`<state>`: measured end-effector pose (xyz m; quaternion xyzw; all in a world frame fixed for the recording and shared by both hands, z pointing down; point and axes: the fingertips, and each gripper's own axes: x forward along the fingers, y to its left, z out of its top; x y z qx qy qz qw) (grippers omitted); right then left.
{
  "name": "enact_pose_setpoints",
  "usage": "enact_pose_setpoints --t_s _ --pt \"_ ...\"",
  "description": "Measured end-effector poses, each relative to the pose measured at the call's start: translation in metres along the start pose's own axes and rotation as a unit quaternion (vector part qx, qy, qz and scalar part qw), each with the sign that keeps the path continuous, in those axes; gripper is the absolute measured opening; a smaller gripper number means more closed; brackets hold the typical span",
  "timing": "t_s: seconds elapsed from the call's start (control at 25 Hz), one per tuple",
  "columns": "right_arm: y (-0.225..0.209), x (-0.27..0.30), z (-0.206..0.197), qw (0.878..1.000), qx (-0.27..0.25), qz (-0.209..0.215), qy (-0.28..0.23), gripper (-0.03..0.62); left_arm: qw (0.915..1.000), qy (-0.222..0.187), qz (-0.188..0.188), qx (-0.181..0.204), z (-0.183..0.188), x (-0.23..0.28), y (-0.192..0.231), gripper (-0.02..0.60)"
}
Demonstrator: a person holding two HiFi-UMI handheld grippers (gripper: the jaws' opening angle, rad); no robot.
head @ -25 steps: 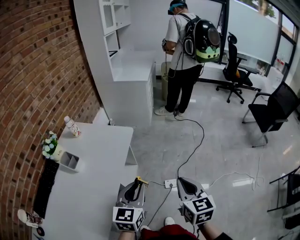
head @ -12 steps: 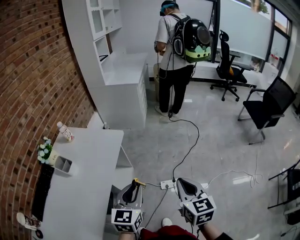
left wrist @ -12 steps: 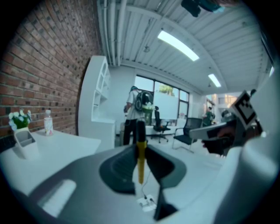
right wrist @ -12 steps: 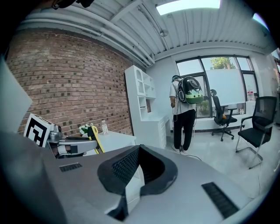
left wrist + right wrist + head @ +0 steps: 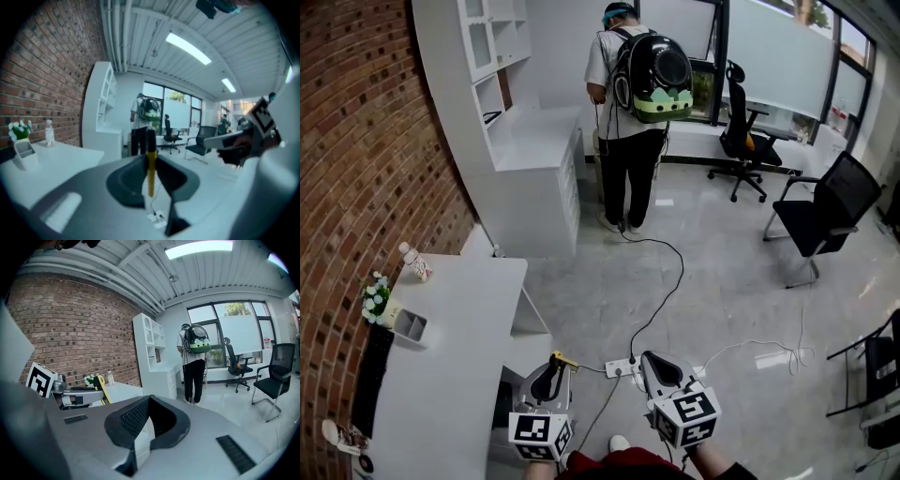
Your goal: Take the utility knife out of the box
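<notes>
My left gripper [image 5: 547, 379] is shut on a yellow and black utility knife [image 5: 556, 360], which stands upright between the pads. In the left gripper view the knife [image 5: 151, 171] runs up the middle of the left gripper [image 5: 150, 157]. My right gripper [image 5: 661, 369] hovers beside it over the floor, its jaws shut with nothing in them. The right gripper view shows the right gripper [image 5: 150, 401] with its pads met, and the knife [image 5: 100, 386] held off to the left. A small open white box [image 5: 410, 325] stands on the white desk [image 5: 459, 375], far left of both grippers.
Flowers [image 5: 374, 300] and a bottle [image 5: 415, 263] stand on the desk by the brick wall. A person with a backpack [image 5: 628, 112] stands at the white cabinet [image 5: 530, 178]. A power strip [image 5: 622, 367] and cables lie on the floor. Office chairs [image 5: 820, 216] stand right.
The desk, the cabinet and the standing person have slid left in the head view. Both grippers keep their pose, and the knife stays in the left one.
</notes>
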<state>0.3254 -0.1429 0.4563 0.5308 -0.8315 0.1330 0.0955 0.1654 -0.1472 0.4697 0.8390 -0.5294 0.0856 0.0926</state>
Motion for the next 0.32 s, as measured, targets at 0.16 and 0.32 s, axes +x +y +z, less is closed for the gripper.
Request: enact_pose_setpoints --t_s 0.16,0.32 --pt "-0.0065 -0.0052 0.0029 1.000 -0.001 -0.003 -0.005 0.008 1.0000 -0.005 -0.001 0.002 0.0032 0.0018 -0.0060 0.066" --pt "-0.0098 -0.0082 0.0027 1.000 -0.001 -0.002 -0.006 0.008 1.0000 -0.002 0.000 -0.002 0.0020 0.0007 -0.0101 0.066"
